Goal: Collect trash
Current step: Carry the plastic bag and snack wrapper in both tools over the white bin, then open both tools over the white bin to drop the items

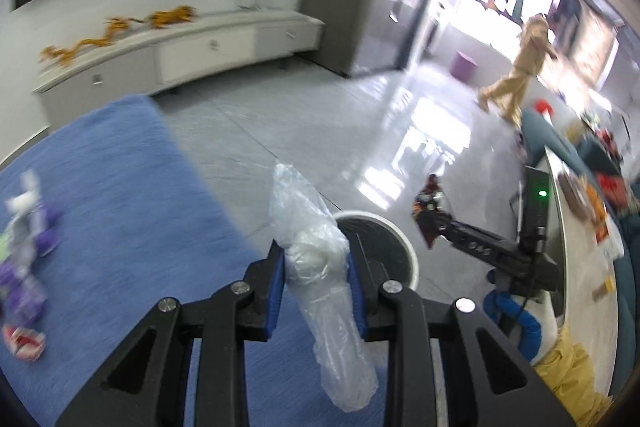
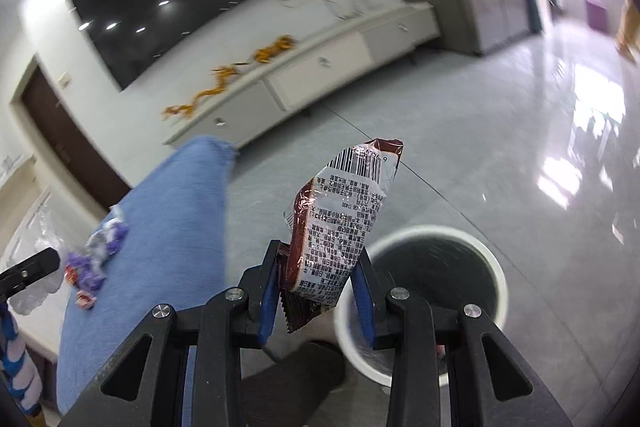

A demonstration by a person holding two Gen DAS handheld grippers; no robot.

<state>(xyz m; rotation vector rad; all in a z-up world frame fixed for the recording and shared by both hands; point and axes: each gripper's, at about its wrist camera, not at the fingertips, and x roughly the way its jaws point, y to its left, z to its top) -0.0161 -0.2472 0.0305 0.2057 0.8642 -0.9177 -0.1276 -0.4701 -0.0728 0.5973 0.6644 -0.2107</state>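
Clamped between the blue pads of the left gripper [image 1: 316, 267] is a crumpled clear bag [image 1: 320, 267]. The bag runs lengthwise through the jaws: its twisted top sticks out past the fingertips, and its longer tail trails back toward the camera over the black linkage. Both pads press on its middle. Just beyond the right finger sits the bin [image 1: 400, 247], white-rimmed with a dark inside, standing on the grey floor [image 1: 304, 131]. To the left lies a blue cloth [image 1: 120, 187] with purple and white wrappers [image 1: 28, 235] scattered on it, blurred.

The right gripper [image 2: 316, 279] is closed on a brown snack packet [image 2: 340, 219]. The packet stands nearly upright in the jaws, tilted a little to the right; its barcode end rises well above the fingertips, and its serrated lower edge hangs below the left pad. The pads pinch its lower part. The bin [image 2: 496, 275] stands just right of the jaws and partly behind the right finger, its mouth open upward. The blue cloth [image 2: 168, 227] lies to the left, with the wrappers [image 2: 96, 259] near its far-left edge.

In the left view the right gripper [image 1: 432, 223] appears to the right of the bin, holding its packet [image 1: 430, 203] out over the floor.
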